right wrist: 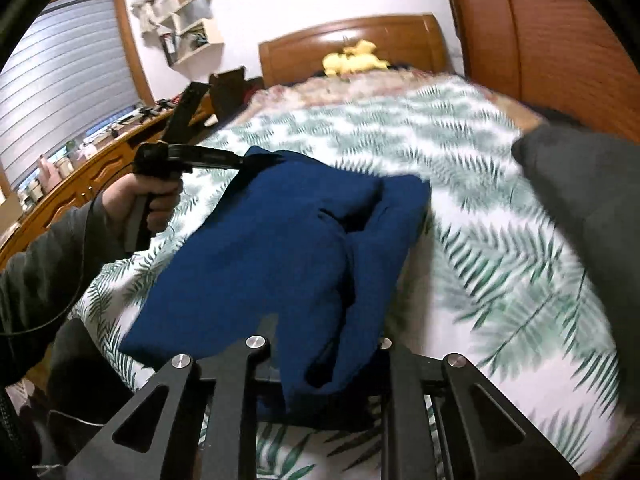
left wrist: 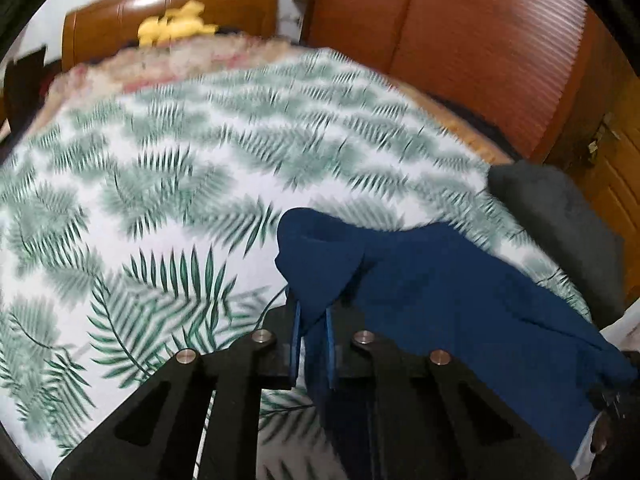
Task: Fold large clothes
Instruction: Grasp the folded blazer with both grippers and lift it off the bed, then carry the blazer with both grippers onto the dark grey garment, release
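Note:
A dark blue garment (right wrist: 288, 248) hangs stretched between my two grippers above the leaf-print bed. My left gripper (left wrist: 314, 320) is shut on a bunched corner of the blue garment (left wrist: 440, 292); its blue fingers (left wrist: 297, 336) pinch the cloth. In the right wrist view the left gripper (right wrist: 240, 162) shows at the garment's far left corner, held by a hand. My right gripper (right wrist: 328, 360) is shut on the garment's near edge; cloth covers its fingertips.
The bed's leaf-print cover (left wrist: 180, 208) spreads left and ahead. A dark grey garment (left wrist: 560, 216) lies at the bed's right edge, also in the right wrist view (right wrist: 584, 184). Wooden headboard (right wrist: 352, 40) with a yellow toy (right wrist: 354, 60); wardrobe (left wrist: 480, 40) on the right; desk (right wrist: 80, 176) on the left.

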Demonstrator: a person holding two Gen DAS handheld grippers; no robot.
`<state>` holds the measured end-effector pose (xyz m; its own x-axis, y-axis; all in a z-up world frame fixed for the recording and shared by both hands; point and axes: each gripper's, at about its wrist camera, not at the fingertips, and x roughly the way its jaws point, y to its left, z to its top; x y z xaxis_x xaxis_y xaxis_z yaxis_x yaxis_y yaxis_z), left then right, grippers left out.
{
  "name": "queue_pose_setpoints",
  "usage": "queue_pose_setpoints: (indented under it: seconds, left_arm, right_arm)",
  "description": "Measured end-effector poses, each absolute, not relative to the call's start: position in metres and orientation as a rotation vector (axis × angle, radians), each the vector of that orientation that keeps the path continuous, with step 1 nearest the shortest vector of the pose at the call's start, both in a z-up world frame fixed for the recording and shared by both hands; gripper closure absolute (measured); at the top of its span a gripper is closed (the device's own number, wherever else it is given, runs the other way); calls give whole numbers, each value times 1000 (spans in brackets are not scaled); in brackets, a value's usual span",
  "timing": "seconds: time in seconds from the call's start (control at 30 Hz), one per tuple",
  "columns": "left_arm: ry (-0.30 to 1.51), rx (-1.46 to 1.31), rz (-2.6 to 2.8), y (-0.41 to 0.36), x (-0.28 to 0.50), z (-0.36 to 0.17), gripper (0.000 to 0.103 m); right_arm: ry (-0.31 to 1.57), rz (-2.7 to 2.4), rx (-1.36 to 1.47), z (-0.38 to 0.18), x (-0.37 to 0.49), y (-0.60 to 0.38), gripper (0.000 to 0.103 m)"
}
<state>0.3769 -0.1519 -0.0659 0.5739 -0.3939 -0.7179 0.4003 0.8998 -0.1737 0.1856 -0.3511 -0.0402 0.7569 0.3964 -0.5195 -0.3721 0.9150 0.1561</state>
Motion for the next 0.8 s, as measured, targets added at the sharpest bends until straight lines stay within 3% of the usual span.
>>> queue_pose_setpoints:
  seconds: [0.5,0.8]
  left_arm:
    - [507,104,-573,-330,361,85,93]
    - [506,153,-716,-463,366,82,92]
  right_arm:
    - [326,172,-70,83,154,-506,87]
    - [323,-66,-83,90,118,-594,87]
